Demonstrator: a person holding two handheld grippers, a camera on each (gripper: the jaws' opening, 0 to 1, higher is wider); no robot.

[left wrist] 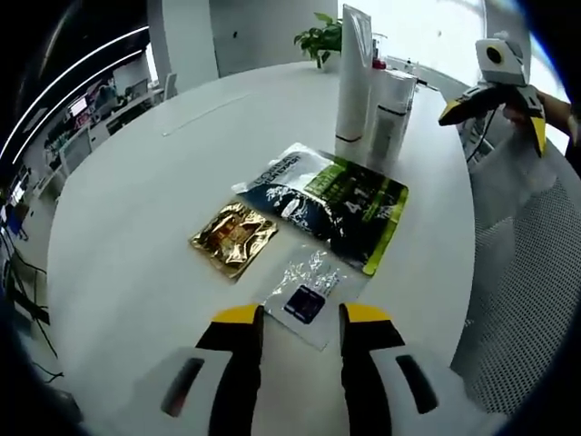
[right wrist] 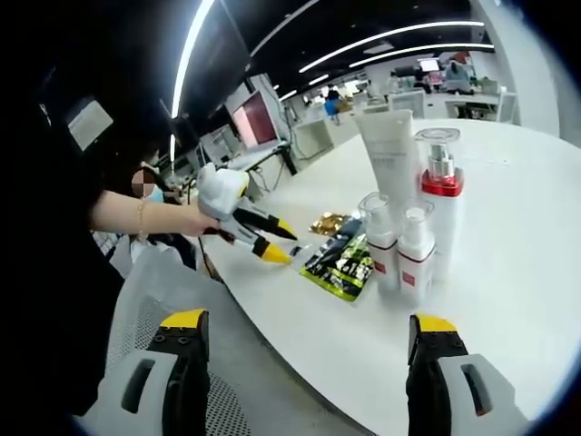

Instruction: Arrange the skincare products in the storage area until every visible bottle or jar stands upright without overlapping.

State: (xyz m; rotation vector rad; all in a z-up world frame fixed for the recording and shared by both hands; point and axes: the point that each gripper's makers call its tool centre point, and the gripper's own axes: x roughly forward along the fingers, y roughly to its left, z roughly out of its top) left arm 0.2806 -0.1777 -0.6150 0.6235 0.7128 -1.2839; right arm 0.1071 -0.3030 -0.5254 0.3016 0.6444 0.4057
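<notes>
White, round counter (left wrist: 136, 209) spans the left gripper view; the left gripper (left wrist: 301, 318) at bottom centre has fingers slightly spread, empty, over a clear sachet (left wrist: 309, 289). Tall tube (left wrist: 354, 73) stands upper centre. In the right gripper view, right gripper (right wrist: 309, 329) spread wide, empty; upright bottles (right wrist: 413, 241) cluster centre-right. Seemingly between grasps: next, approach whatever lies flat.

Lighting is bright and even. In the left gripper view, daylight from the far edge of the white table (left wrist: 136, 227) overexposes that area and washes out the tall white tube (left wrist: 352, 73). In the right gripper view, linear ceiling strip lights (right wrist: 390, 38) glow against a dark ceiling. Shadows are soft. Fisheye distortion curves both views at the edges. The clear sachet (left wrist: 313, 286) shows glare.
</notes>
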